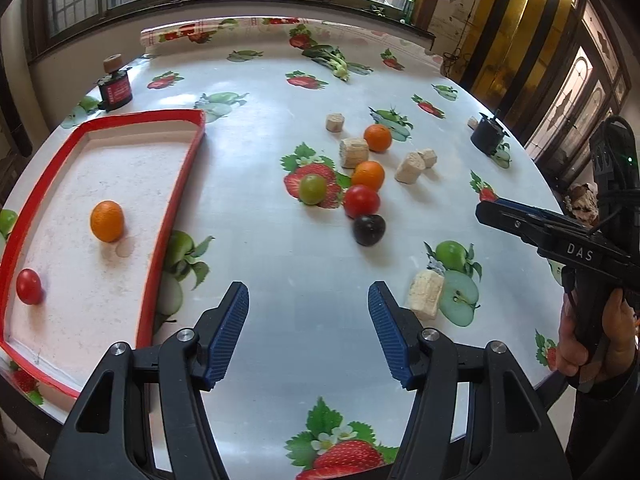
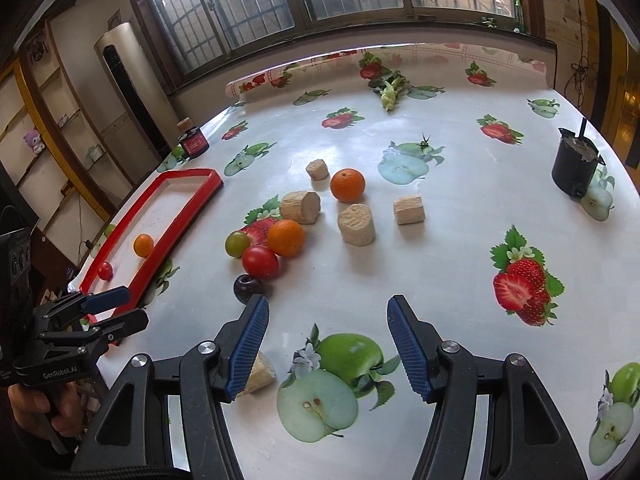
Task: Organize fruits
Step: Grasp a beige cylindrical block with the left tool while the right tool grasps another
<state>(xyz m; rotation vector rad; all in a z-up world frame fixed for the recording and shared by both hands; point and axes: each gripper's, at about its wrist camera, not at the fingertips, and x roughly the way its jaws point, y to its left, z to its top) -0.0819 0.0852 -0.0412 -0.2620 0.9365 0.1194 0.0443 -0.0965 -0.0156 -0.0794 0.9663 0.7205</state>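
Currently my left gripper (image 1: 308, 332) stands about half open with nothing between its blue pads, over bare tablecloth (image 1: 280, 248) just right of the red-rimmed tray (image 1: 176, 200). My right gripper (image 2: 328, 344) is likewise parted and empty, above a printed green apple; a beige cork-like block (image 2: 260, 378) shows just behind its left finger. Seen from the left wrist camera, the right gripper body carries the white letters "DAS", and a hand (image 1: 592, 344) grips its handle. Seen from the right wrist camera, the left gripper body reads "GenRobot.AI". Moving outward, the tray holds a small orange (image 1: 107, 221) and a red cherry tomato (image 1: 29, 286), well apart from each other. Loose fruit lies grouped on the cloth right of the tray: a dark plum (image 1: 369, 230) nearest me, a red tomato (image 1: 361, 201) touching it, a green grape (image 1: 312, 189), and two oranges (image 1: 368, 175) (image 1: 377, 137) beyond. Several more beige blocks (image 1: 353, 153) lie among and beside these. Further out, a dark jar with a red label and cork stopper (image 1: 115, 89) stands beyond the tray; its label text is too small to read. A black pot (image 2: 576, 168) stands at the right edge, and a leafy green vegetable (image 1: 332, 60) lies at the far side.
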